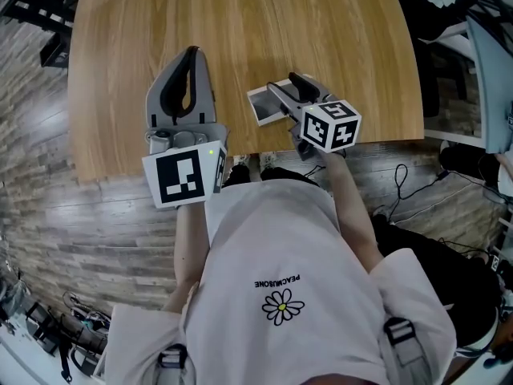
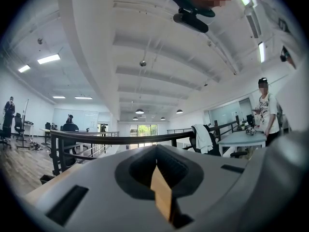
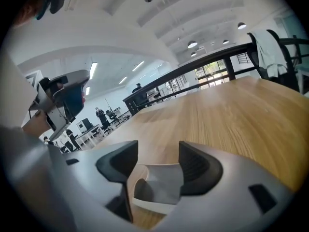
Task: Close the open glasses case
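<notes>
Right gripper (image 3: 157, 161) gapes wide around the open glasses case (image 3: 159, 190) without gripping it, left gripper (image 2: 157, 167) shut and empty; closing is not yet done

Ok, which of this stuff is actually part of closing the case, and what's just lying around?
Part of the job: glasses case, open, between the jaws of the open right gripper; wooden table under it.
Lying about: left gripper, shut, empty; cables on the floor; white jacket in the background.
</notes>
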A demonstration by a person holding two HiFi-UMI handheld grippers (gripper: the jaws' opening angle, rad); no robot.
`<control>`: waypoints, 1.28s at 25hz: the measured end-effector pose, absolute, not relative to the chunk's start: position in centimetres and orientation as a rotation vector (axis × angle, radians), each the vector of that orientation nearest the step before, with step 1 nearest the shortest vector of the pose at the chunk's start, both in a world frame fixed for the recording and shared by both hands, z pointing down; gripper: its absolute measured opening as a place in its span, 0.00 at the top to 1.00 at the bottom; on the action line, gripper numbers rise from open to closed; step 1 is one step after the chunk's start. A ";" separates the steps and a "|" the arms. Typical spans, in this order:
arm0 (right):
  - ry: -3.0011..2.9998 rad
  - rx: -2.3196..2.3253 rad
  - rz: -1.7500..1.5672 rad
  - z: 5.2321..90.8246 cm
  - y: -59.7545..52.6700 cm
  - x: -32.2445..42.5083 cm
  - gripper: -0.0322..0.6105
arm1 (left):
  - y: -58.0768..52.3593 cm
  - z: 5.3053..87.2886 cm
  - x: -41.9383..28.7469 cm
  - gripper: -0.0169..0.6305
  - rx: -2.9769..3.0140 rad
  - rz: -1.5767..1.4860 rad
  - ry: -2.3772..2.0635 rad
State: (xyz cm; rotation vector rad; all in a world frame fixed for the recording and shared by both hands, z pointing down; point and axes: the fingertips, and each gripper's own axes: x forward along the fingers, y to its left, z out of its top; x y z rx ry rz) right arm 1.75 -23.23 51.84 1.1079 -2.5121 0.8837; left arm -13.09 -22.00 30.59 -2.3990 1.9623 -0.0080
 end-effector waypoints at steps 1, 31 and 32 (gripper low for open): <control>-2.505 1.110 0.901 52.1 -23.2 1.8 0.56 | -22.0 30.6 -13.2 0.95 -2.398 -0.009 1.965; -2.447 1.129 1.004 53.8 -19.4 3.1 0.56 | -22.2 31.3 -12.5 0.95 -2.434 -0.027 1.928; -2.436 1.121 1.016 54.2 -19.1 3.1 0.56 | -22.2 31.2 -12.5 0.95 -2.433 -0.025 1.926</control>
